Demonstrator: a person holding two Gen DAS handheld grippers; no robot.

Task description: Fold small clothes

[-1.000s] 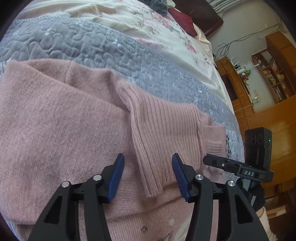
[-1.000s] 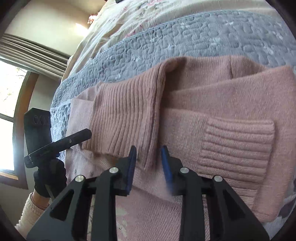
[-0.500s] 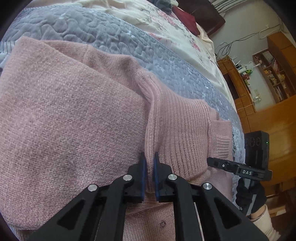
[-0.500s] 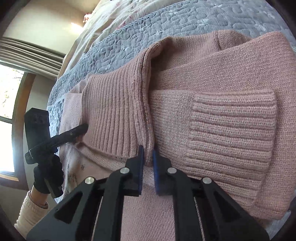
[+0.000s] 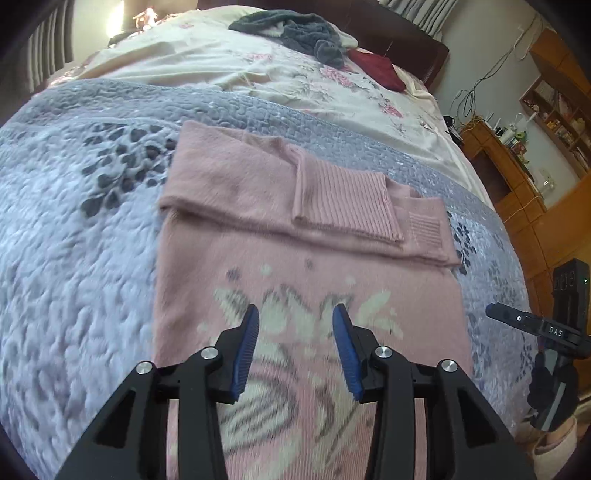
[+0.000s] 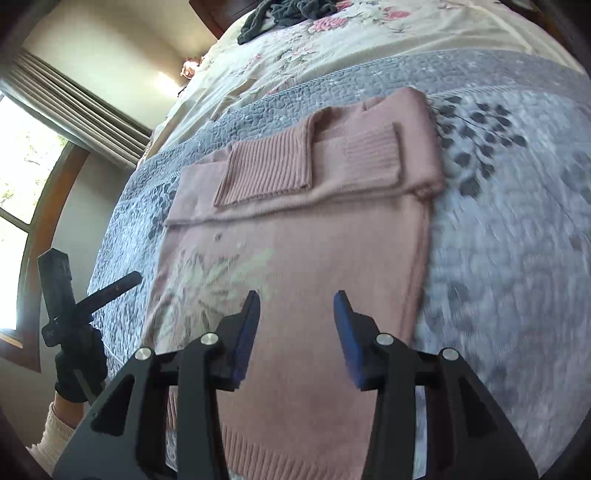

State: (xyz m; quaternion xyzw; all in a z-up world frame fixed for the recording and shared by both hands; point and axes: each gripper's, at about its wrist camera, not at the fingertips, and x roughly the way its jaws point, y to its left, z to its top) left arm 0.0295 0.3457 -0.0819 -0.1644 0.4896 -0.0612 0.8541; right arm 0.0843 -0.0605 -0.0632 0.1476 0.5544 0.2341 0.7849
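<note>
Lying flat on the grey quilted bedspread of the bed, lengthwise away from both cameras: a pink knitted sweater, its far end doubled back on itself in a thick band. Folded in over that band, both sleeves, the ribbed cuff of one on top, a second ribbed cuff close beside it in the right wrist view. Across the near part of the body, a pale leafy pattern, blurred in the left wrist view. At the near edge in the right wrist view, a ribbed hem. Left tongs spread wide, blue pads well apart, nothing between them, poised above the patterned area; touching the knit or not, cannot tell. Right tongs likewise parted and empty, above the plain pink side of the body. Seen from the left wrist, at the right edge: the other device with a small camera block, held by a black-gloved hand. Seen from the right wrist, at the left edge: the matching device in another black-gloved hand, a cream sleeve below it. Farther up the bed, a cream floral sheet, a heap of dark grey cloth and a dark red item. Wooden shelving off to the right.
</note>
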